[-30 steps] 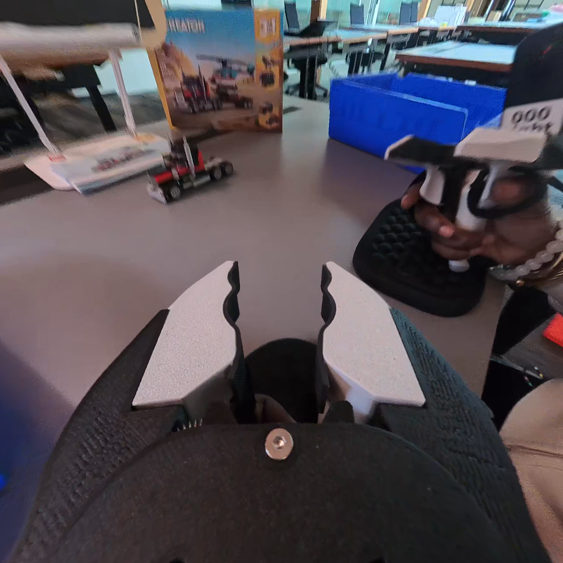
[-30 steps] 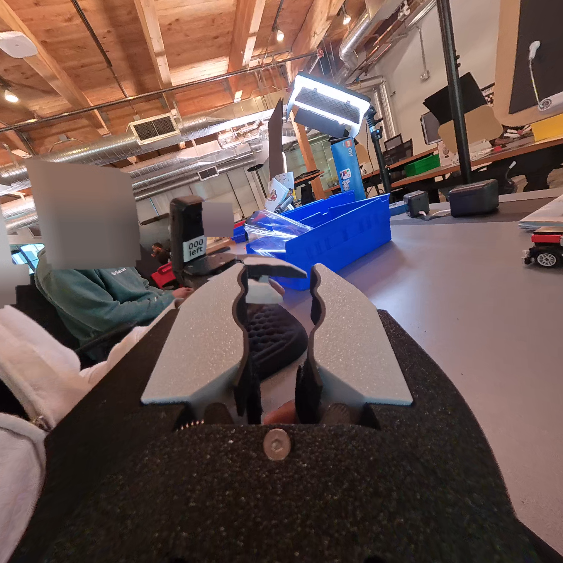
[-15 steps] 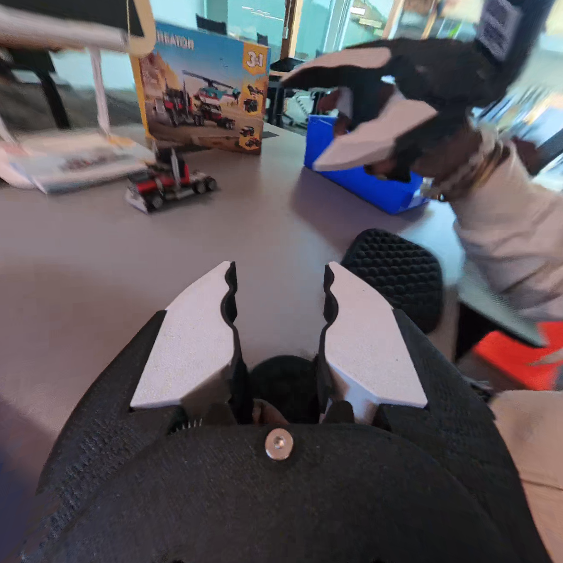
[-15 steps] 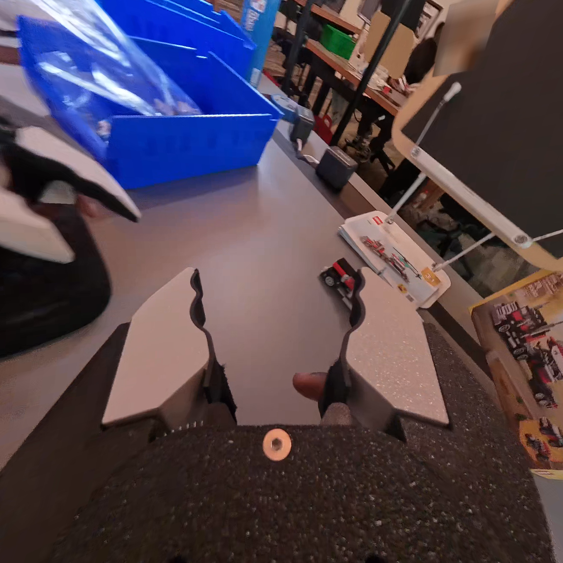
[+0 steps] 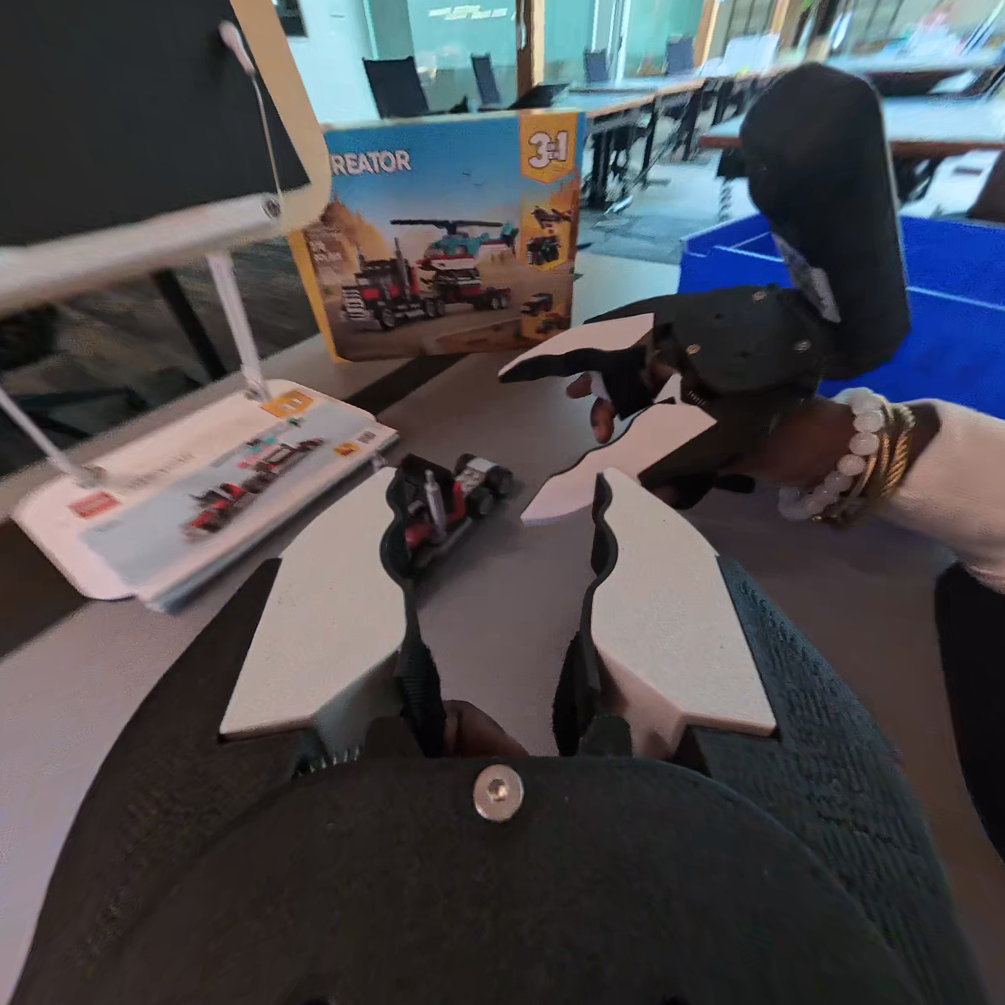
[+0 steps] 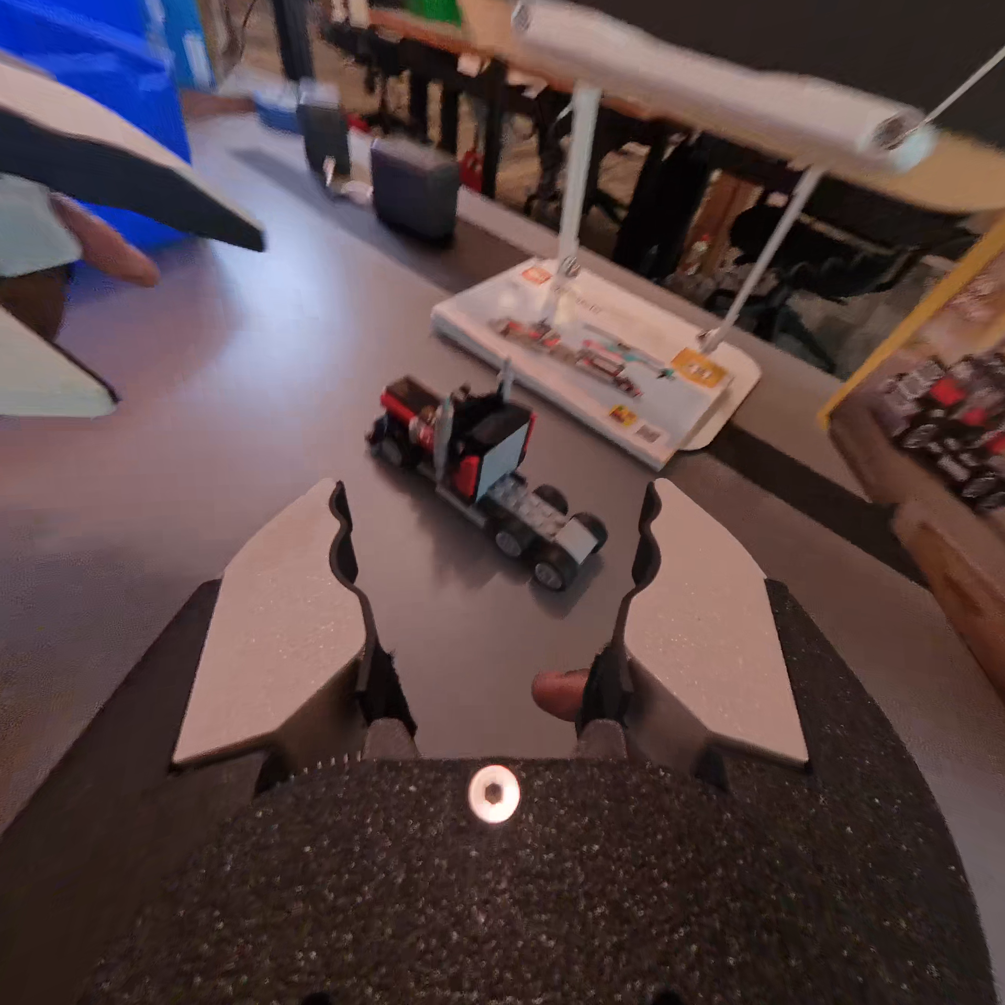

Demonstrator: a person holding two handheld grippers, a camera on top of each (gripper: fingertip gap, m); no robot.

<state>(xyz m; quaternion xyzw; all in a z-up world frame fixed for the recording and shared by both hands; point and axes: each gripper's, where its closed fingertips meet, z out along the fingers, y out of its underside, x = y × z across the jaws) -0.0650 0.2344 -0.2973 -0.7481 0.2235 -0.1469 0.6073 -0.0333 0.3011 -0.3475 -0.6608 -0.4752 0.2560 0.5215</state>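
Two grippers are hovering over a grey table, both pointing at a small brick-built toy truck that is standing on its wheels near the middle, black and red in the cab with a grey studded rear deck. The left gripper is holding its fingers apart with nothing between the pads; in its own view the truck is sitting just beyond the left fingertip, untouched. The right gripper is spreading its fingers wide, also empty, and the truck's rear wheels are lying just ahead of the gap, nearer the right finger than the left. From the left view, the right gripper is angling in from the side, close to the truck's back end. An instruction booklet is lying flat just behind the truck under a stand's thin legs, a printed toy box is standing upright farther back, and a blue bin is sitting off to the side. Judging from this layout, a careful approach is asking each gripper to centre on a solid section, cab or rear deck, rather than on the thin upright exhaust pipes, since brick joints are likely to pop apart under a skewed squeeze, and to keep clear of the booklet's edge.
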